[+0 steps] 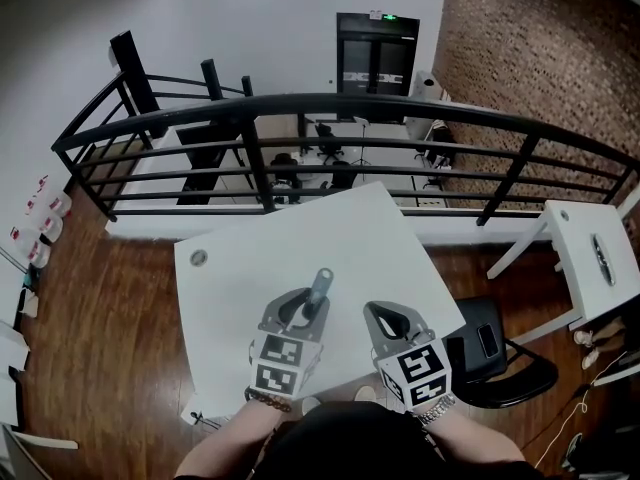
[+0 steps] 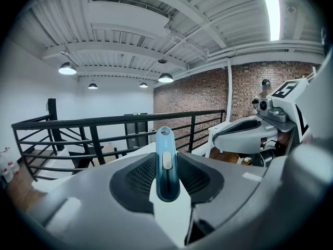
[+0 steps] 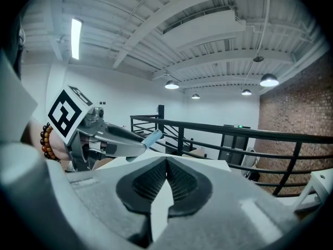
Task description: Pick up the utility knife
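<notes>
Left tool [image 1: 303,309] clamps utility knife [image 2: 167,163]; right tool [image 3: 166,165] closed.

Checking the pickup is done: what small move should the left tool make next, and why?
Probably raise the left tool slightly, grip unchanged: its jaws clamp the knife, which juts out over the table, while the right tool is shut, empty.

A white table [image 1: 260,258] stands on a wooden floor [image 1: 110,308] near a black railing [image 1: 400,102], with a black chair [image 1: 500,368] at its right. A brick wall [image 1: 540,58] closes the right side. Pendant lamps [image 2: 67,69] glow overhead.
</notes>
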`<action>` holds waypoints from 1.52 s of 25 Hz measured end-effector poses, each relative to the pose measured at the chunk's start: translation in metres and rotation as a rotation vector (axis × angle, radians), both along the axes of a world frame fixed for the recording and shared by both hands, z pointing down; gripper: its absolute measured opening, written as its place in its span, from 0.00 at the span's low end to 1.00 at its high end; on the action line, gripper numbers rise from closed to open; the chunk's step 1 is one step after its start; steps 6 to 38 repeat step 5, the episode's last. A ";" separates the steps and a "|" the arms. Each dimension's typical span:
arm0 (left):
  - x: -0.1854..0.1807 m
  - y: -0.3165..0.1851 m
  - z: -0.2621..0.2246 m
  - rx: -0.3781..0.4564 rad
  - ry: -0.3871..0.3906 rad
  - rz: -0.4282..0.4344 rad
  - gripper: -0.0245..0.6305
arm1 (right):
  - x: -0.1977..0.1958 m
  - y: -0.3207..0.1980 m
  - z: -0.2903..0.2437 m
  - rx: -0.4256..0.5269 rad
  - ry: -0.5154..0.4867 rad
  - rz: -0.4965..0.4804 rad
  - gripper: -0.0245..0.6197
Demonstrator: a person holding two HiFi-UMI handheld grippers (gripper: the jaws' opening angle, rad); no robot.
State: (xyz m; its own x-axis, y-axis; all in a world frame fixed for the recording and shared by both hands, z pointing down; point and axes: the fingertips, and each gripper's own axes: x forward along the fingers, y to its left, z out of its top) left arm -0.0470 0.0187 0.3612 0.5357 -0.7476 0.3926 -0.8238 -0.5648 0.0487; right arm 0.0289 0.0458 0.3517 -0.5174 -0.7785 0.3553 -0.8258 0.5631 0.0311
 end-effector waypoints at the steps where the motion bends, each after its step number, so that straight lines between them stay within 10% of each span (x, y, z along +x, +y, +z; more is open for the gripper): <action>1: 0.001 0.001 0.000 0.000 -0.002 0.000 0.26 | 0.001 0.000 0.000 0.000 -0.001 -0.001 0.03; 38: 0.004 0.001 0.000 0.002 -0.008 -0.002 0.26 | 0.004 -0.001 -0.001 0.001 -0.005 -0.003 0.03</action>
